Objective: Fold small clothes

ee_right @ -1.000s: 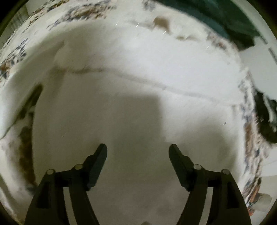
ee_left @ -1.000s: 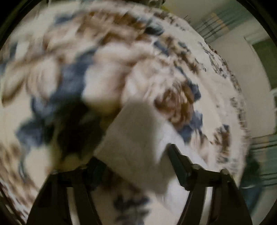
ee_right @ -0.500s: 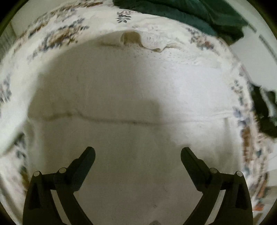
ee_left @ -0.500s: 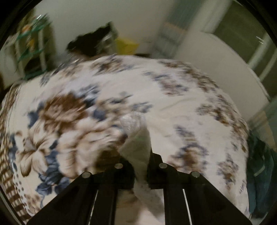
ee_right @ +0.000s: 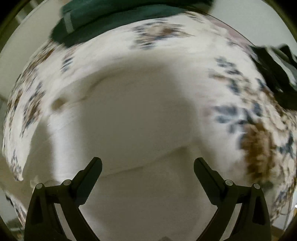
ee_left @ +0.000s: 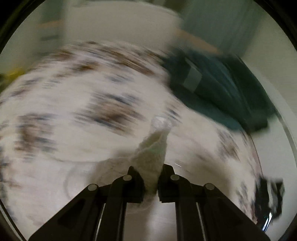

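A white knitted garment (ee_right: 133, 115) lies spread on a floral bedspread (ee_right: 246, 103). My left gripper (ee_left: 150, 173) is shut on a pinched fold of this white garment (ee_left: 154, 148), which stands up between the fingers. My right gripper (ee_right: 147, 165) is open and empty, hovering low over the middle of the garment, with a seam line crossing just ahead of its fingers. The left wrist view is blurred by motion.
A dark teal garment (ee_left: 219, 87) lies on the bed, at the far right in the left wrist view, and it shows at the top of the right wrist view (ee_right: 111, 16). A black-and-white item (ee_right: 276, 70) sits at the bed's right edge.
My left gripper closed on the white garment's edge and has swung toward the teal clothes, carrying the fold. My right gripper has opened wider and drawn back over the garment.
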`<state>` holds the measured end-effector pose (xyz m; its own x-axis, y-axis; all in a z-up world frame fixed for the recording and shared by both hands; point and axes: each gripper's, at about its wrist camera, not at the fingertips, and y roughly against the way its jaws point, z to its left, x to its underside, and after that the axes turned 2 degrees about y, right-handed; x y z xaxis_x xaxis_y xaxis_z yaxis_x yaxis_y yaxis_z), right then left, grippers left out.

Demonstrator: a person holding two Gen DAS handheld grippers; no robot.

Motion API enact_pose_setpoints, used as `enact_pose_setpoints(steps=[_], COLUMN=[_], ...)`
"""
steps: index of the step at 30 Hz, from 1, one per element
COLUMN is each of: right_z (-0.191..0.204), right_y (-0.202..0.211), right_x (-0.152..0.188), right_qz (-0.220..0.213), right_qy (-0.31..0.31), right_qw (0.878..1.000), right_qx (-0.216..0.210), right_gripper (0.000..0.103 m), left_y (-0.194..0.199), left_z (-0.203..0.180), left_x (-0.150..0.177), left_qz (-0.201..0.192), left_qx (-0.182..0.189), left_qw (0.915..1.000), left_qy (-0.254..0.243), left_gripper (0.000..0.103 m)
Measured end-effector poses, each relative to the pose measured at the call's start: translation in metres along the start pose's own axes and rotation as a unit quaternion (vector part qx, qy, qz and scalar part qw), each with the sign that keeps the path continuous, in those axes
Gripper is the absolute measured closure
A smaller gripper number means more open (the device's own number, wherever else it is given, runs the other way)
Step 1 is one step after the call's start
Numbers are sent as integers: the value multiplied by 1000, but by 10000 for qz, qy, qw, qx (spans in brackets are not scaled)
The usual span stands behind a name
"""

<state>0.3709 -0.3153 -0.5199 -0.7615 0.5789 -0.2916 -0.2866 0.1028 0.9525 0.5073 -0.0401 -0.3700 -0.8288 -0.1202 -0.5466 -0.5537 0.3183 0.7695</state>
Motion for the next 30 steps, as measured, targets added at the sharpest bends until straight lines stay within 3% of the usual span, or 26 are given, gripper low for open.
enact_pose_setpoints(steps=[4,6,7,10,13,14,15,17,20,21,25,26,28,30], right_z=[-77,-111,-129,-175,-204,-209,-212,-208,-184,-169,-112,-95,-58,-26], right_y=[5,8,9,11,14,15,17,18,13,8,-18,-26,-41,-48], right_x=[-8,-7,-8,-10,-14,-17,-21,-29,-43,-50,-75,-81,-88,-87], right_qz=[232,328,398,597,781,824,848,871,952,991,1090,1155,1336,1413], right_qy=[-307,-411,-475,-728,-782,-760,-703,-553,-239,-101,149,240,570,800], right_qw=[9992,9984,9979,9956,9937,9932,9928,9911,9858,9827,9703,9683,9622,9592], right_qx=[134,194,205,27,-209,-315,-470,-847,-1363,-1563,-2152,-2204,-2305,-2315], right_gripper=[3,3,3,3,3,3,6,20,43,44,41,36,28,26], left_y=[-69,-95,-105,-128,-115,-109,-103,-82,-58,-50,-49,-51,-53,-55], left_z=[-130,-170,-180,-207,-197,-186,-175,-136,-81,-57,-6,3,17,22], left_x=[51,75,83,99,108,114,119,135,164,180,230,240,254,257], left_qz=[740,1101,1254,1506,1285,1231,1182,1134,1219,1278,1680,1759,1730,1591], left_qx=[404,495,483,-44,-418,-541,-733,-1210,-1936,-2253,-2761,-2793,-2576,-2549], left_qw=[9930,9875,9852,9801,9802,9798,9792,9776,9674,9607,9432,9415,9497,9533], left_qy=[-828,-1010,-1066,-1296,-1448,-1480,-1477,-1298,-1089,-997,-768,-676,-415,-311], left_gripper=[94,91,91,85,77,61,33,13,13,13,13,13,10,0])
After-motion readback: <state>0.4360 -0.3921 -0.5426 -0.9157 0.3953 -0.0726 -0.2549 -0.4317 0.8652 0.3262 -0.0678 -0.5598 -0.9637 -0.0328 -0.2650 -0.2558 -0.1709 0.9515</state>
